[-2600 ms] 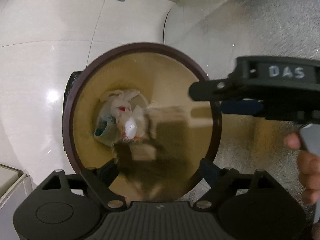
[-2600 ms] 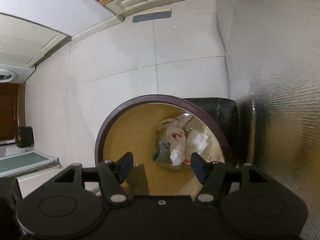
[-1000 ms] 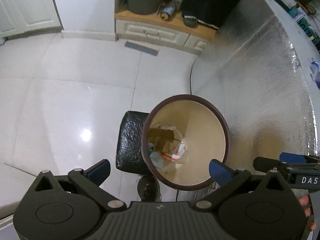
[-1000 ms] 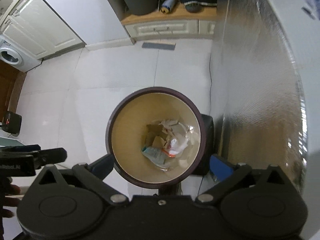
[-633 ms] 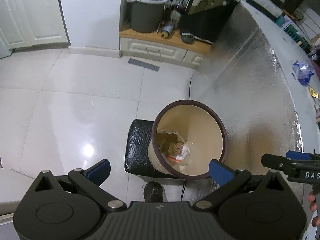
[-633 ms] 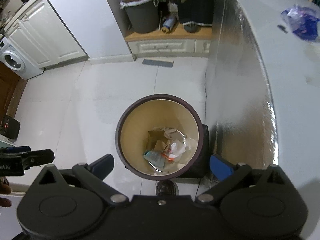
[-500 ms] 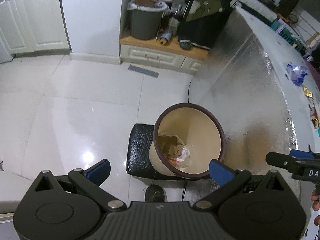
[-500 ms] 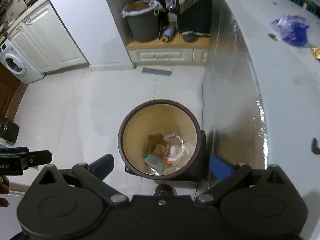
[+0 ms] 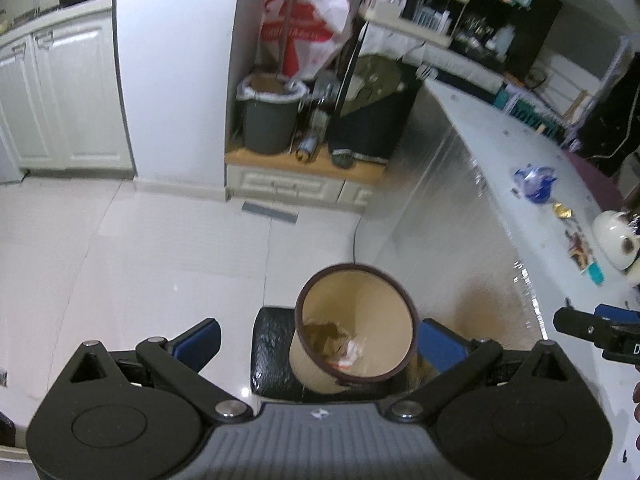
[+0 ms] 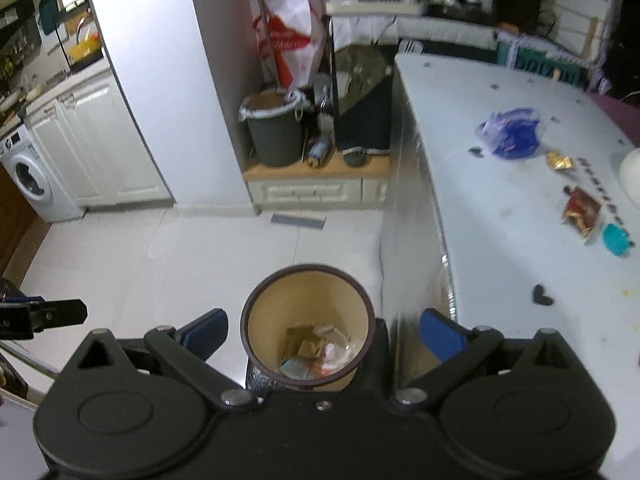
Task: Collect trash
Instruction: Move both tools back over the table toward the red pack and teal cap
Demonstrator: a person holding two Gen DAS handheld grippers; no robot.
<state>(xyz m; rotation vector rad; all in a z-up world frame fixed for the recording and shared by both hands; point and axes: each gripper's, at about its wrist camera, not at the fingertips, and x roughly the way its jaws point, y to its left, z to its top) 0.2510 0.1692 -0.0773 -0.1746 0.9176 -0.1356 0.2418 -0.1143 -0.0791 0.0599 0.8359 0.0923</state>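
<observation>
A tan waste bin with a dark rim (image 9: 356,276) (image 10: 306,269) stands on the floor beside the table, with paper and wrappers in its bottom (image 10: 316,354). My left gripper (image 9: 320,338) is open and empty, high above the bin. My right gripper (image 10: 324,330) is open and empty, also high above it. On the white table (image 10: 500,208) lie a blue plastic bag (image 10: 510,132) (image 9: 534,178), a gold wrapper (image 10: 560,160), a red wrapper (image 10: 582,208) and a teal piece (image 10: 616,238).
A black stool (image 9: 272,344) stands under the bin. The table's foil-covered side (image 9: 440,216) runs along the right. A grey lined bin (image 10: 274,136), a red-and-white bag (image 10: 286,52) and bottles sit at the back. White cabinets (image 9: 60,92) and a washing machine (image 10: 28,176) are at the left.
Both grippers have risen and tilted up from inside the bin's mouth. The bin now looks small and low, and the table top with its trash has come into view.
</observation>
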